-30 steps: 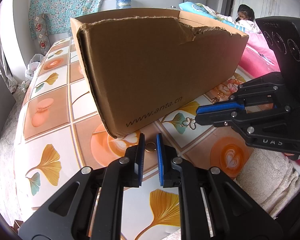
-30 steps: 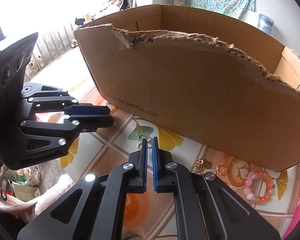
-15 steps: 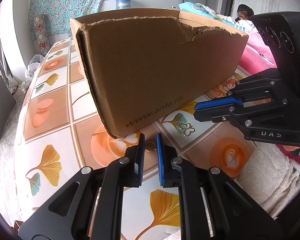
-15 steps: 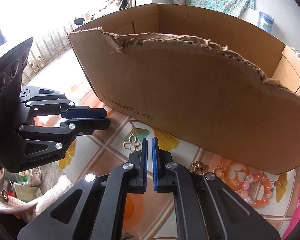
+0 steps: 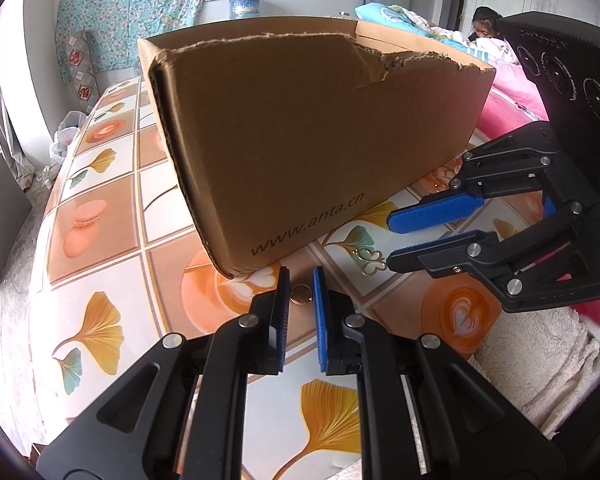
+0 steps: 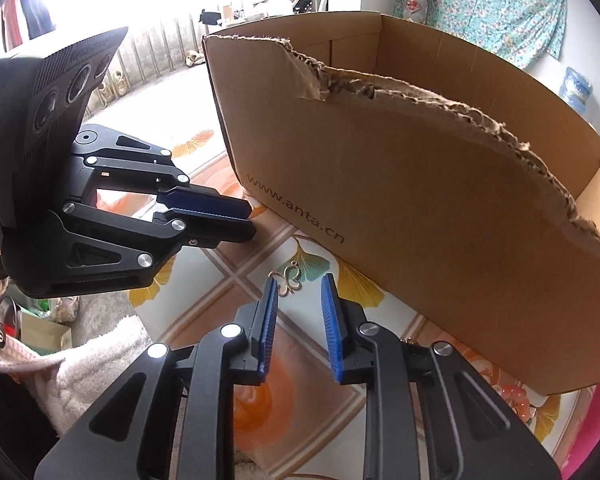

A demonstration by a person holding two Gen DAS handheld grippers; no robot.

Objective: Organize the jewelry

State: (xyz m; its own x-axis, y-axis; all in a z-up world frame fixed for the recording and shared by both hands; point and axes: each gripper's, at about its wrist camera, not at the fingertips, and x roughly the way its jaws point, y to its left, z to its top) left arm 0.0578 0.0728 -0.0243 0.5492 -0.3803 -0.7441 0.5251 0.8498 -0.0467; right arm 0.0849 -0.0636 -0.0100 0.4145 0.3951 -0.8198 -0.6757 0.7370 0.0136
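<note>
A small gold ring [image 5: 301, 294] lies on the patterned tablecloth between the tips of my left gripper [image 5: 301, 285], whose jaws stand slightly apart around it without touching. A gold looped ornament [image 5: 367, 256] lies just right of it, in front of my right gripper [image 5: 392, 240]. In the right wrist view the ornament [image 6: 287, 279] lies just beyond my open right gripper [image 6: 299, 286], nearer the left finger. My left gripper [image 6: 250, 220] shows there at the left. A torn cardboard box [image 5: 320, 148] marked www.anta.cn stands behind both.
A pink bead bracelet [image 6: 516, 394] lies at the box's near right corner, partly hidden by my right gripper. A white towel [image 5: 540, 360] covers the table's right edge. The tablecloth [image 5: 96, 224] stretches left of the box. A person sits far behind.
My right gripper has opened from shut and moved left toward the looped ornament. My left gripper has stayed around the ring.
</note>
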